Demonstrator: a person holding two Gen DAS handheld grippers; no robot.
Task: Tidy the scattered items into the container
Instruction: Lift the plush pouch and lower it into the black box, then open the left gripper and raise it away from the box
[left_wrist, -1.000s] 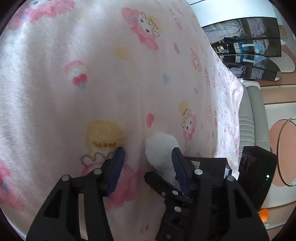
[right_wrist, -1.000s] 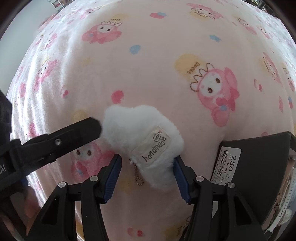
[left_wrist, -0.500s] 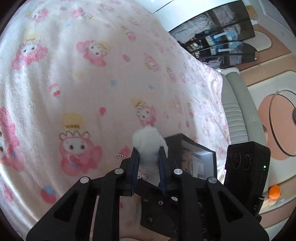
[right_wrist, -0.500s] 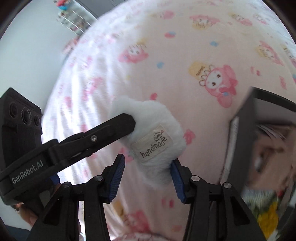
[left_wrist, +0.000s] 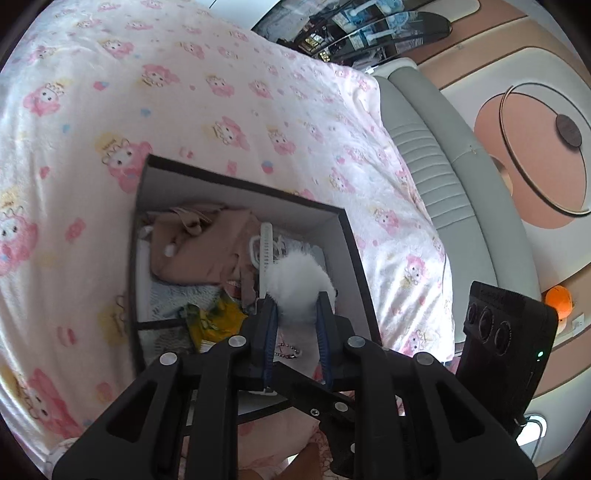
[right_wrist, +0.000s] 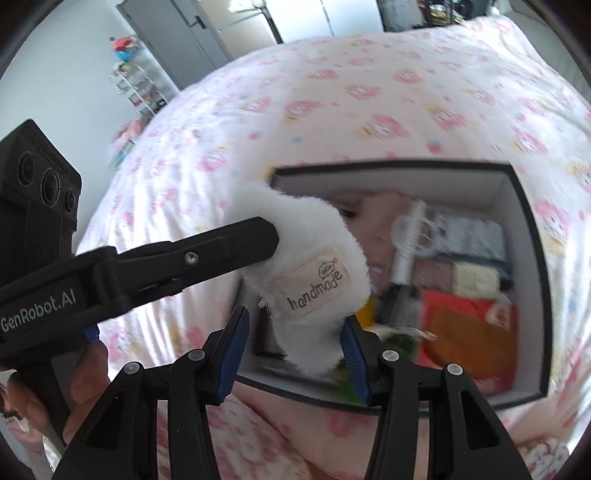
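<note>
Both grippers clamp one white plush charm (right_wrist: 306, 280): left gripper (left_wrist: 295, 325) pinches its top, right gripper (right_wrist: 295, 354) brackets its bottom, above the near-left corner of the black box (right_wrist: 532, 236) on the bedspread (left_wrist: 184, 74)

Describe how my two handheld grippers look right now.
Both the left gripper and right gripper are matte black with silver screws and blue pads lining the jaws. The left one's body reads "GenRobot.AI" in white and carries a black three-lens camera block.
</note>
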